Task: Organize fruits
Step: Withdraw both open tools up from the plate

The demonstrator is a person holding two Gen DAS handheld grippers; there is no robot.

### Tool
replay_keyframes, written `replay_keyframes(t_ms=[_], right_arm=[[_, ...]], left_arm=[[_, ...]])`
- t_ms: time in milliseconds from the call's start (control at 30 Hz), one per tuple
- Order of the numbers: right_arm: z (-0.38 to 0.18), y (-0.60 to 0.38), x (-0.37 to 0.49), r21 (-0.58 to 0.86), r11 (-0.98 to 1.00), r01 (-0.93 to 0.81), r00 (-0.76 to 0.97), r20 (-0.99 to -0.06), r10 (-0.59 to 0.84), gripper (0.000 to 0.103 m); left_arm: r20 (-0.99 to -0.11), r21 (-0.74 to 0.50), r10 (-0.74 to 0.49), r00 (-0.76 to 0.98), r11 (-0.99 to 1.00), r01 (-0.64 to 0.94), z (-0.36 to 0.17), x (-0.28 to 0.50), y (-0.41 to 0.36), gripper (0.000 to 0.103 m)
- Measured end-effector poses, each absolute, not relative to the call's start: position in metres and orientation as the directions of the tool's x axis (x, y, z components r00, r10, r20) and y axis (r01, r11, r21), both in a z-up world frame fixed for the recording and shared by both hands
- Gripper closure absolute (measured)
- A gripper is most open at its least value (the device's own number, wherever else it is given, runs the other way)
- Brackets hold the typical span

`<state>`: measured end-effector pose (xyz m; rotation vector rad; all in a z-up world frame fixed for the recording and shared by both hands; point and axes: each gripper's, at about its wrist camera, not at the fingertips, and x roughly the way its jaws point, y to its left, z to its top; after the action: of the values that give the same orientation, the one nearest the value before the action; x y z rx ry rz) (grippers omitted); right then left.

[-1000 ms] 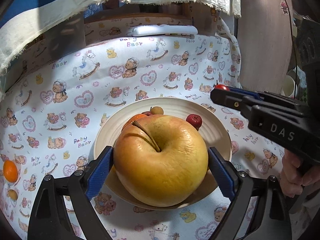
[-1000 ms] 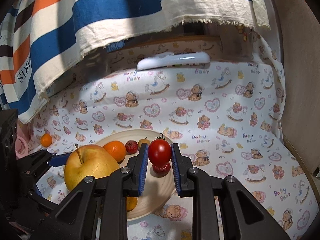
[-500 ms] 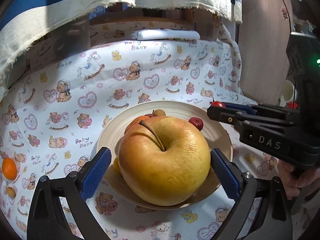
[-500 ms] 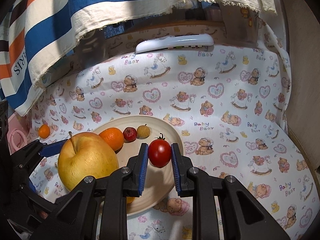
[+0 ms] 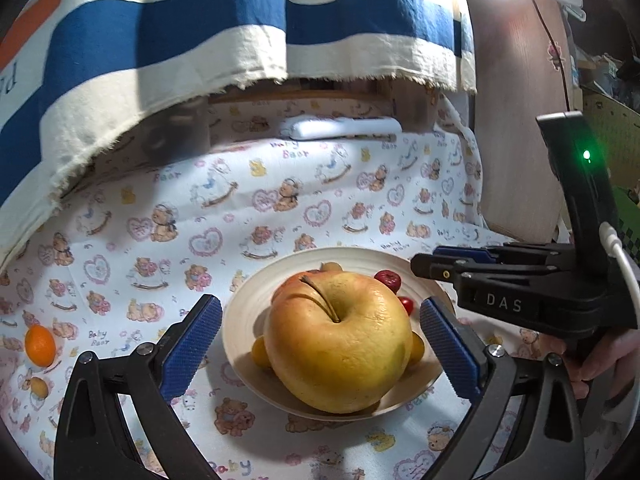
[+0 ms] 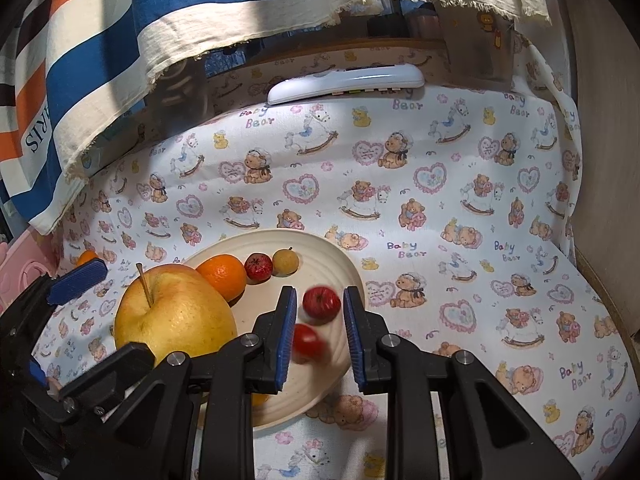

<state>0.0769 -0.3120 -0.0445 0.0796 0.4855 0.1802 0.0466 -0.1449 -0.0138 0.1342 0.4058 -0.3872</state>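
A big yellow apple point(image 5: 340, 340) rests on the cream plate point(image 5: 240, 312). My left gripper point(image 5: 320, 320) stands open around it, with a gap at each blue pad. My right gripper point(image 6: 319, 292) hovers over the plate's point(image 6: 332, 264) right side with its jaws opening. A blurred cherry tomato point(image 6: 307, 343) drops free between its pads. A small red fruit point(image 6: 320, 302) lies on the plate just beyond. An orange point(image 6: 222, 276), a second red fruit point(image 6: 258, 266) and a tan fruit point(image 6: 286, 261) sit at the plate's back.
A mandarin point(image 5: 40, 345) and a small yellow fruit point(image 5: 39, 387) lie on the bear-print cloth left of the plate. A white remote point(image 6: 346, 82) lies at the back under a hanging striped cloth point(image 5: 180, 52). A wooden panel point(image 5: 516, 140) bounds the right.
My left gripper has drawn back and up from the apple, its jaws a little wider. The right jaws have parted and the cherry tomato has slipped down out of them.
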Motion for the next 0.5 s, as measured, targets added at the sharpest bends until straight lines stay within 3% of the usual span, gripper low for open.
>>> replay_keyframes(t_ms=[233, 333, 433, 500], right_arm=[[-0.042, -0.310, 0.070, 0.104, 0.983, -0.152, 0.888, -0.423, 0.182, 0.068], [-0.039, -0.310, 0.063, 0.100, 0.984, -0.149, 0.906, -0.385, 0.176, 0.055], [-0.035, -0.308, 0.056, 0.081, 0.986, -0.148, 0.924, -0.343, 0.167, 0.053], [-0.033, -0.304, 0.050, 0.058, 0.987, -0.147, 0.937, -0.312, 0.157, 0.043]], left_arm=[[-0.314, 0.044, -0.315, 0.896, 0.937, 0.345, -0.008, 0.031, -0.134, 0.002], [-0.276, 0.024, -0.322, 0.906, 0.940, 0.341, -0.005, 0.025, -0.127, 0.001], [-0.255, 0.001, -0.328, 0.910, 0.941, 0.340, -0.003, 0.023, -0.121, 0.001], [-0.254, 0.000, -0.320, 0.913, 0.944, 0.331, -0.003, 0.023, -0.121, 0.001]])
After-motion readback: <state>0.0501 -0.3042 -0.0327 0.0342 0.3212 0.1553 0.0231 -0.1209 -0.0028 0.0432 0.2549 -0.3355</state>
